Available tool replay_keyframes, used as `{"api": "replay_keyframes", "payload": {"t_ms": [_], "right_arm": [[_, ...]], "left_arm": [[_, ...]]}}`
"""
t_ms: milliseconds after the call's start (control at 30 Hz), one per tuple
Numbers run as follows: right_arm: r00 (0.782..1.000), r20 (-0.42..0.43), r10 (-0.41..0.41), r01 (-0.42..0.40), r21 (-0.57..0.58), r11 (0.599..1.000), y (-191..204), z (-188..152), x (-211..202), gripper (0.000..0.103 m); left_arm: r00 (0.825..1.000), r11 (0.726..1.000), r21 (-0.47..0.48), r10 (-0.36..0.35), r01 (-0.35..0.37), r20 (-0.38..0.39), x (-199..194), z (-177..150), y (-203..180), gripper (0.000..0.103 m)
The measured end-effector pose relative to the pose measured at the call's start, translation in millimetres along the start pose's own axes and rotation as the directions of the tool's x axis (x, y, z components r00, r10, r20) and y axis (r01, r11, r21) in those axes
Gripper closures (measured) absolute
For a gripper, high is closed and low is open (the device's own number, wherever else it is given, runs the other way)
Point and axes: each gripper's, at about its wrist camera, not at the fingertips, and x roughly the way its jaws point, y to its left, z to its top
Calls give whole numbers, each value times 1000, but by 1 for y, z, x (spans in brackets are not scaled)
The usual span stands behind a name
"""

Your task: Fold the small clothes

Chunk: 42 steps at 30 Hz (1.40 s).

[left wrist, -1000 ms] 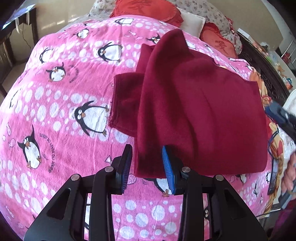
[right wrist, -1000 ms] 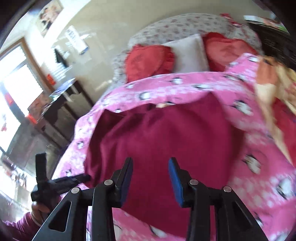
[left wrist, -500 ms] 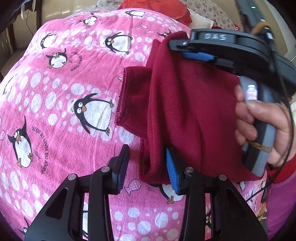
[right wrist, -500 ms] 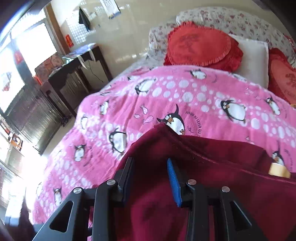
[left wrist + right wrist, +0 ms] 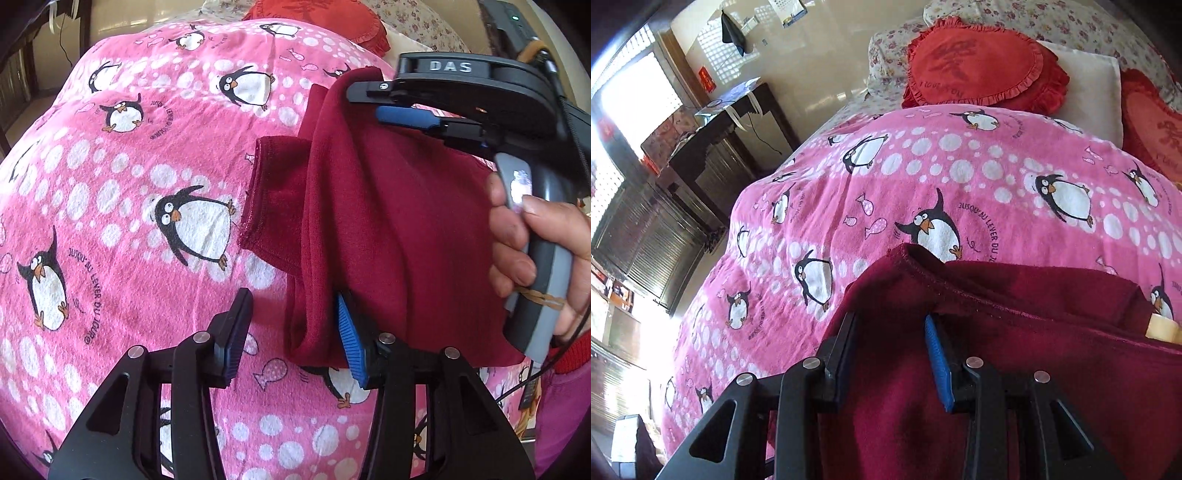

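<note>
My right tongs [image 5: 373, 99] had swung in over the maroon garment [image 5: 388, 236] on the pink penguin blanket [image 5: 129, 221], reaching its far corner, spread apart around the fabric. My left tongs [image 5: 291, 332] had edged up, unclenched, straddling the near corner; both looked ready to pinch for another fold.

Bedroom with a pink penguin blanket [image 5: 960, 173] spread over the bed.

At the head of the bed lie two red heart-shaped cushions [image 5: 979, 62], a white pillow [image 5: 1086, 85] between them, and floral bedding [image 5: 1015, 14] behind. A dark wooden side table [image 5: 713, 147] stands beside the bed against a glossy cream wall [image 5: 827, 55]. Bright daylight pours in through a window [image 5: 635, 103] at the left.
</note>
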Motion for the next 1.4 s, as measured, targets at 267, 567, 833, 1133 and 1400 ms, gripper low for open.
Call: {"api": "replay_keyframes", "payload": {"t_ms": [267,567,833,1133,1400], "right_arm": [[999,-3,40,-40,38,998,5,-2,-14,58],[998,10,-60,61,-112,992,37,0,4,62],[997,-70,-43,41,-21,999,25,7,24,62],[977,-67,-204,199,-86,976,42,6,47,18],[982,-46,-181,175,-114,978,29,5,33,88]], "left_arm": [[1000,1000,0,12,-12,23,-16,0,6,57],[999,999,-27,-24,25,38,-27,0,20,57],[992,992,-80,-90,96,86,-41,-9,34,38],[994,989,-104,-96,101,55,-33,-17,41,35],[993,994,-72,-77,84,89,-31,-8,30,28]]}}
